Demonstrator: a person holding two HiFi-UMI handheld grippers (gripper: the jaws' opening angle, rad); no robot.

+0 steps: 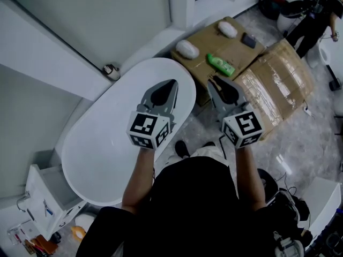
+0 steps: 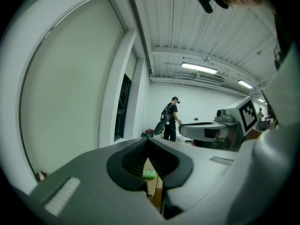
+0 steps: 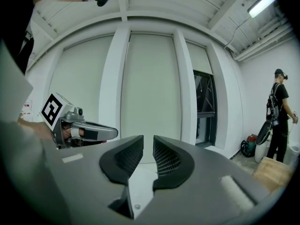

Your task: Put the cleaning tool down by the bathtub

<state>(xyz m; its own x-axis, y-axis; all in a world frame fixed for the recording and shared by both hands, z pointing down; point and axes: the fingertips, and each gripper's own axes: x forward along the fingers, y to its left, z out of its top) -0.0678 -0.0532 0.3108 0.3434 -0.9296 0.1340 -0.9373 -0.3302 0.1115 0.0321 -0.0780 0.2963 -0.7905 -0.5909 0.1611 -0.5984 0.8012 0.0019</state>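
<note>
A green cleaning tool (image 1: 221,64) lies on a flat cardboard box (image 1: 244,55) just right of the white oval bathtub (image 1: 102,154); it shows as a green speck (image 2: 149,174) below the left jaws. My left gripper (image 1: 172,82) (image 2: 146,139) hovers over the tub's far end, shut and empty. My right gripper (image 1: 214,80) (image 3: 148,139) hangs between the tub and the box, a little short of the green tool. Its jaws stand slightly apart with nothing between them. Each gripper sees the other: the right gripper (image 2: 211,130), the left gripper (image 3: 84,131).
Two white oval scrubbers (image 1: 187,48) (image 1: 228,29) and a dark flat device (image 1: 248,39) share the box. A larger taped carton (image 1: 281,84) lies to its right. A person (image 1: 316,20) (image 3: 281,121) stands at the far right. A white cabinet (image 1: 48,194) stands near the tub's near end.
</note>
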